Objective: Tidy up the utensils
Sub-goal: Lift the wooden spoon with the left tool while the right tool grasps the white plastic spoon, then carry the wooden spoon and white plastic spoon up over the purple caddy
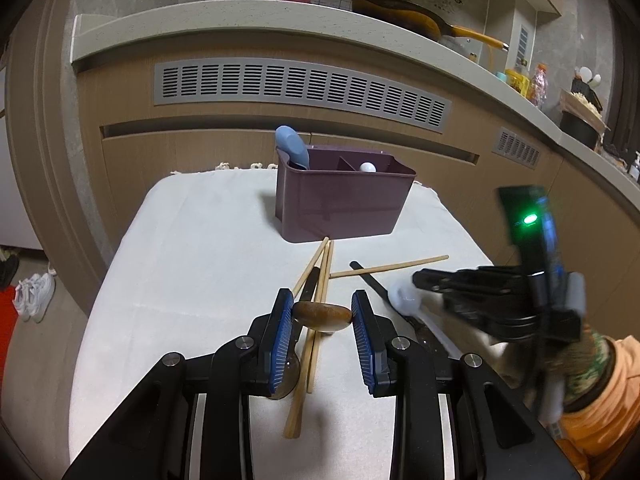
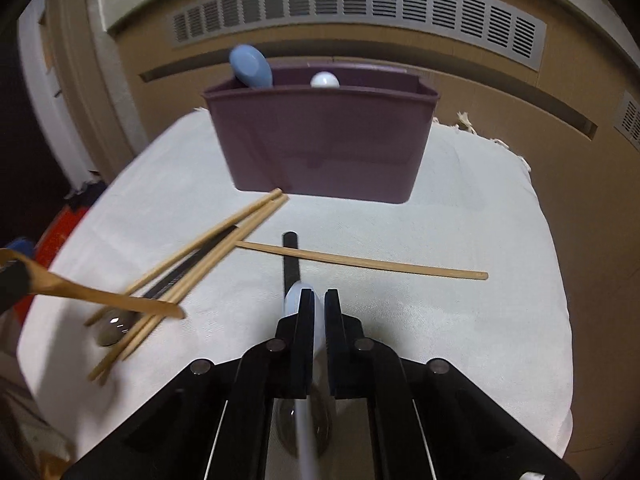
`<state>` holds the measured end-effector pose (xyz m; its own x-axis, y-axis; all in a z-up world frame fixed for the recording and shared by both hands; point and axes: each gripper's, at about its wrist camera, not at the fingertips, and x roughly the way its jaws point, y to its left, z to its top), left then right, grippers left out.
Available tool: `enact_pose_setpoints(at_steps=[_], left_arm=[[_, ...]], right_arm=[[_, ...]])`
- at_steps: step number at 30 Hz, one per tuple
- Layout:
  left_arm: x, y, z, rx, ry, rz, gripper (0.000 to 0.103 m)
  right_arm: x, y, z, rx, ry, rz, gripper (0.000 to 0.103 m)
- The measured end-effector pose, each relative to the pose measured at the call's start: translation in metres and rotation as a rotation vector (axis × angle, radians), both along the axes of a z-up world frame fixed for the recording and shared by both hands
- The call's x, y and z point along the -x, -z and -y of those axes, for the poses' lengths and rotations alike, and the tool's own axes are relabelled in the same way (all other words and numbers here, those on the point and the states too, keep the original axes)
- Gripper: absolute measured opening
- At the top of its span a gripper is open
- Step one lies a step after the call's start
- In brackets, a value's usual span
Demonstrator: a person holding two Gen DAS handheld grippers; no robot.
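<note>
Utensil sorting, partly complete. The purple divided caddy (image 1: 340, 204) at the far end of the cloth-covered table (image 1: 192, 248) already holds a blue spoon (image 1: 294, 148) in its left compartment and a white spoon (image 1: 367, 167) in a compartment to the right. The left gripper (image 1: 322, 316) clamps a wooden spoon (image 1: 322, 315) by its bowl, just above the table. The right gripper (image 2: 318, 304) is closed narrowly on a white spoon handle (image 2: 294, 296), apparently lifted clear. Left to stow: both held spoons, four wooden chopsticks (image 2: 360, 264) and two dark-handled metal spoons (image 2: 114, 330) on the cloth.
</note>
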<state>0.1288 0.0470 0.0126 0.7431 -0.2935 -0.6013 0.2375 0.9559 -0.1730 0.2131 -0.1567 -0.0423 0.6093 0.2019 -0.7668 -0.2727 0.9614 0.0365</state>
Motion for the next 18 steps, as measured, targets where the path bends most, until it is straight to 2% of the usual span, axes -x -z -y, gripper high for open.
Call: enact_pose_setpoints(at_steps=[3,8,9,10,11,12,15,18], left_arm=[[0.003,-0.005,0.006,-0.020,0.004,0.009,0.031],[0.009,-0.012,0.012,-0.044,0.004,0.023,0.031],[0.009,-0.013,0.013,-0.047,0.005,0.021,0.031],[0.009,-0.013,0.014,-0.050,0.005,0.020,0.031],[0.009,-0.012,0.015,-0.053,0.005,0.017,0.031],[0.008,-0.011,0.015,-0.054,0.006,0.014,0.031],[0.007,-0.009,0.015,-0.056,0.006,0.012,0.031],[0.006,-0.009,0.014,-0.052,0.010,0.008,0.031]], right_arm=[[0.012,-0.014,0.008,-0.022,-0.031,0.025,0.005],[0.027,-0.020,0.018,-0.043,-0.097,0.021,0.005],[0.026,-0.015,0.016,-0.029,-0.144,0.003,0.009],[0.026,-0.010,0.014,-0.007,-0.168,-0.004,0.018],[0.027,-0.007,0.011,0.013,-0.178,-0.005,0.044],[0.025,0.000,0.005,0.047,-0.191,-0.003,0.062],[0.014,0.016,-0.002,0.090,-0.163,-0.002,0.062],[-0.008,0.026,0.001,0.026,-0.112,-0.075,0.057]])
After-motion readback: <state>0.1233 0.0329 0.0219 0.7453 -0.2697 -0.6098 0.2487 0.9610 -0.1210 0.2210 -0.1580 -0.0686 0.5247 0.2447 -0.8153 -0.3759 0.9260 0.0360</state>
